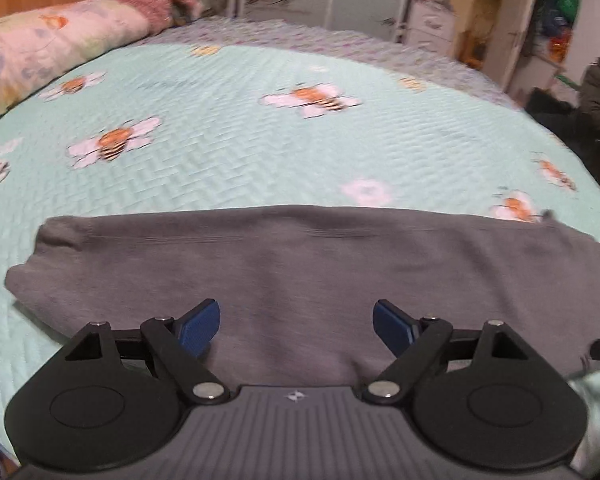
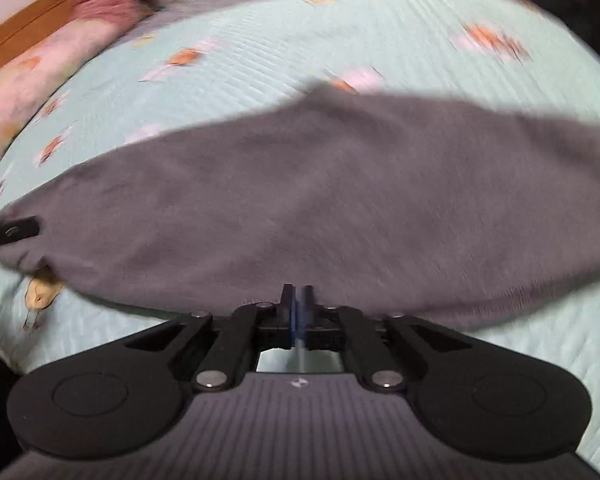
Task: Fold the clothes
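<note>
Nearest the lens, the left gripper (image 1: 296, 324) is hovering with its jaws standing wide apart and nothing between them, above the near edge of the grey garment (image 1: 300, 272). That garment is lying on the bed (image 1: 228, 152) as a long band already doubled lengthwise, running from nine o'clock to three o'clock in the left wrist view. The right gripper (image 2: 298, 304) is showing its jaws pressed together at the garment's near hem; whether cloth is pinched there cannot be told. By this reading, one fold is looking complete and the crosswise folds are remaining. No container is appearing in either view; a pillow (image 1: 40, 52) is lying at ten o'clock.
</note>
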Available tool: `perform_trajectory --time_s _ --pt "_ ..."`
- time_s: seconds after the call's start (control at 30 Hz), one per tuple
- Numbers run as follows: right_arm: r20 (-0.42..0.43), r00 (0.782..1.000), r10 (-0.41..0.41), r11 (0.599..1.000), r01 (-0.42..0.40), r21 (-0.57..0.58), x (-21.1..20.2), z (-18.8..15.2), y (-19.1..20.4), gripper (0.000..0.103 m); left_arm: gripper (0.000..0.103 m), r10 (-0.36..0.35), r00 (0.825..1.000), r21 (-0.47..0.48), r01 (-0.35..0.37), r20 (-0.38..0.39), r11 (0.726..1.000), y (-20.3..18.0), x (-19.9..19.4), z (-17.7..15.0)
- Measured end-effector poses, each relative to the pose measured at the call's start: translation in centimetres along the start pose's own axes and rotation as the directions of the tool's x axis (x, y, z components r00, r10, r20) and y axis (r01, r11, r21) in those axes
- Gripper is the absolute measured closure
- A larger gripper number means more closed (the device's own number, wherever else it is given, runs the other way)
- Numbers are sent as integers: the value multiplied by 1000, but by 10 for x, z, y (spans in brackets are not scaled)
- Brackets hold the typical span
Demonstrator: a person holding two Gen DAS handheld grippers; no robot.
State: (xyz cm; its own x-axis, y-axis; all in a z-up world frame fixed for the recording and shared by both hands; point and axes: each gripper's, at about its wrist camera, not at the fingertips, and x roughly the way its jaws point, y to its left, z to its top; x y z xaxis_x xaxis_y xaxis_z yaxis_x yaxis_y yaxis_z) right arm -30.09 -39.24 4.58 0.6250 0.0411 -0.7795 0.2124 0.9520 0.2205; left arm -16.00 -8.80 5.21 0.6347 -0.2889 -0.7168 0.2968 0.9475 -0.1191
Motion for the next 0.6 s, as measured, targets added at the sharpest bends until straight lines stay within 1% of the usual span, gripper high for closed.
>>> perform_trajectory --time_s 0.07,0.13,0.17,0.2,0.23,0.27,0.33,0.37,0.43,0.47,0.5,0.6 --pt "17 998 68 998 -68 0 -2 5 13 96 16 1 1000 -20 -1 -9 1000 14 8 3" --pt "29 992 123 992 -122 -16 5 12 30 96 16 45 998 3 -45 -37 999 25 19 2" --pt "16 990 141 990 -140 -23 13 14 36 96 15 71 996 22 -70 -56 997 31 25 0" --pt "-12 988 155 988 -155 -21 25 16 39 97 12 55 997 30 -54 -48 998 36 26 -1" --pt "-34 988 149 989 -149 -14 35 17 39 97 12 36 999 37 -34 -38 999 41 26 -3" --pt "-49 992 116 993 -116 -2 45 18 35 103 12 16 1000 44 -14 -27 999 46 26 -5" --pt "-71 996 56 998 -56 11 58 22 32 103 12 -22 1000 66 23 -15 998 53 23 -2" --pt "-68 997 40 999 -40 -2 55 26 36 103 13 -38 999 76 38 -7 996 57 21 -1" --pt "-62 998 7 1000 -8 -27 48 34 46 102 17 -60 998 65 59 19 996 68 14 3" --pt "-55 998 5 999 -7 -36 45 38 50 95 17 -71 997 59 69 32 996 74 11 5" --pt "-49 998 26 999 -28 -35 45 43 53 95 17 -82 996 34 80 43 996 82 5 8" --pt "-31 995 98 995 -98 -27 48 55 66 95 17 -110 989 -81 118 100 990 113 -16 14"
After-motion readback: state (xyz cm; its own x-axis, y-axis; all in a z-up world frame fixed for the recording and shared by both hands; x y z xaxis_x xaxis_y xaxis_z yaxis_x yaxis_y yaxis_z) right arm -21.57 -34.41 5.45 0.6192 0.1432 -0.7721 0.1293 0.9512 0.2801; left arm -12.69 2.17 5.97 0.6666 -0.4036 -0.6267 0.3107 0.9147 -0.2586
